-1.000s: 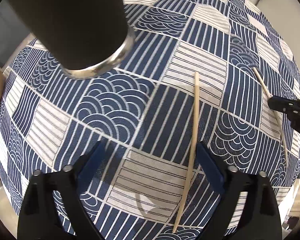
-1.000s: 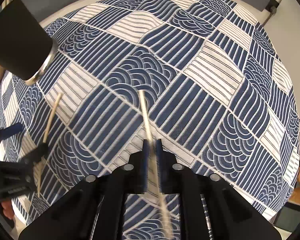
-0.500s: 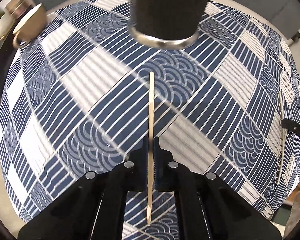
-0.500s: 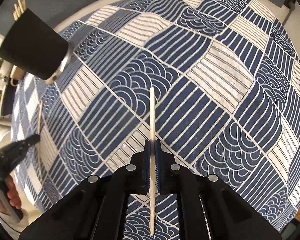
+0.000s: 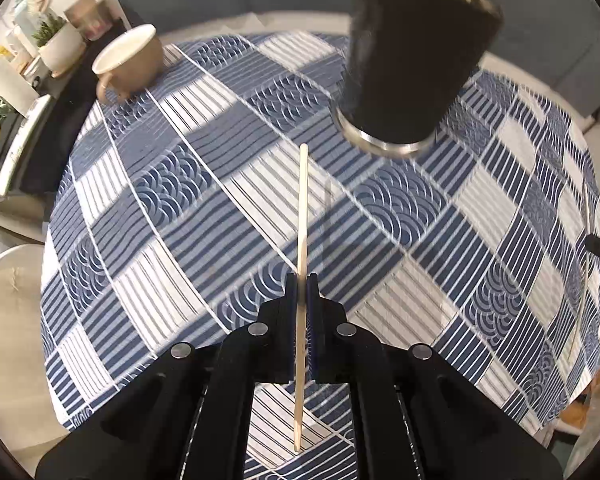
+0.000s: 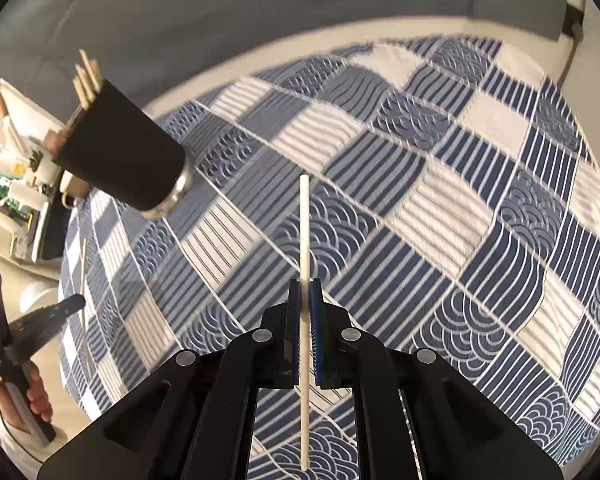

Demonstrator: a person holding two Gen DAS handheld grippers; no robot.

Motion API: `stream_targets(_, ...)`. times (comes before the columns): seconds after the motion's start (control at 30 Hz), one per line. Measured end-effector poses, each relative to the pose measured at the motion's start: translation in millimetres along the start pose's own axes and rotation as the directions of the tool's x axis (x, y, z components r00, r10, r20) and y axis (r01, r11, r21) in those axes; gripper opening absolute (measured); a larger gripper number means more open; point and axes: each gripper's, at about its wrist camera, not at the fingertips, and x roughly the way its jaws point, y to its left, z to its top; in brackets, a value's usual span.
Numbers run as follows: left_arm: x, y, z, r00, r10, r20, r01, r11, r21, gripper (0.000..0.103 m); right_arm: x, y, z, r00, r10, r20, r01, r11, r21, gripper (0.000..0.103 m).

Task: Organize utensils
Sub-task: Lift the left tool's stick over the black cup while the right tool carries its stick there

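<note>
Left gripper (image 5: 301, 280) had its jaws pinched tight on a tan wooden chopstick (image 5: 302, 216), which ran straight up the left wrist view between the blue pads, one end poking out past the fingertips toward the black holder (image 5: 416, 56), the other end trailing back below the jaws. The chopstick was clear of the cloth, held above it. Right gripper (image 6: 305, 284) was likewise clamped on a paler, whitish chopstick (image 6: 305, 224), same arrangement: the stick was centred between the pads, with its tip pointing forward over the tablecloth (image 6: 440, 208) and its tail reaching back under the fingers. The black holder had a metal ring at its base, stood on the blue and white patterned tablecloth (image 5: 180, 208), and already had several wooden sticks (image 6: 86, 78) bunched in its mouth. In the left view the holder sat just ahead and right of the held stick's tip; in the right view the black holder (image 6: 124, 152) was off to the left, well apart from the whitish stick. A tan mug (image 5: 128, 60) stood near the far left edge of the cloth. The left gripper (image 6: 74, 304) showed at the left edge of the right view, a hand (image 6: 36, 396) on its handle, with the thin stick it held blurred. Shelf clutter and a potted plant (image 5: 50, 36) sat beyond the table, too blurred to detail.
</note>
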Motion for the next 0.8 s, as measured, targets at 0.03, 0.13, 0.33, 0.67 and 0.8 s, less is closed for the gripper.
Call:
stream_targets(0.03,-6.2,1.1,4.4,1.000,0.010,0.020,-0.010,1.000,-0.007,0.005,-2.3,5.0,0.5,1.000,-0.002,0.011,0.002,1.000,-0.004,0.005)
stream_targets(0.13,-16.0,6.0,16.9,0.998,0.002,0.059,-0.001,1.000,-0.011,0.005,-15.7,18.5,8.0,0.998,-0.006,0.061,0.006,1.000,-0.014,0.005)
stream_targets(0.33,-42.4,21.0,38.2,0.987,0.022,0.161,-0.029,0.999,0.041,0.005,-47.8,45.7,25.5,0.986,0.033,0.165,-0.031,0.999,-0.015,0.005)
stream_targets(0.67,-86.7,37.1,74.8,0.944,-0.059,0.326,0.024,0.994,0.109,0.005,-93.7,103.2,54.8,0.942,0.029,0.335,0.001,0.996,-0.090,0.005)
stream_targets(0.8,-99.8,43.1,98.0,0.923,-0.083,0.375,0.043,0.993,0.113,0.005,-108.3,126.9,67.9,0.915,0.055,0.400,-0.007,0.993,-0.120,0.005)
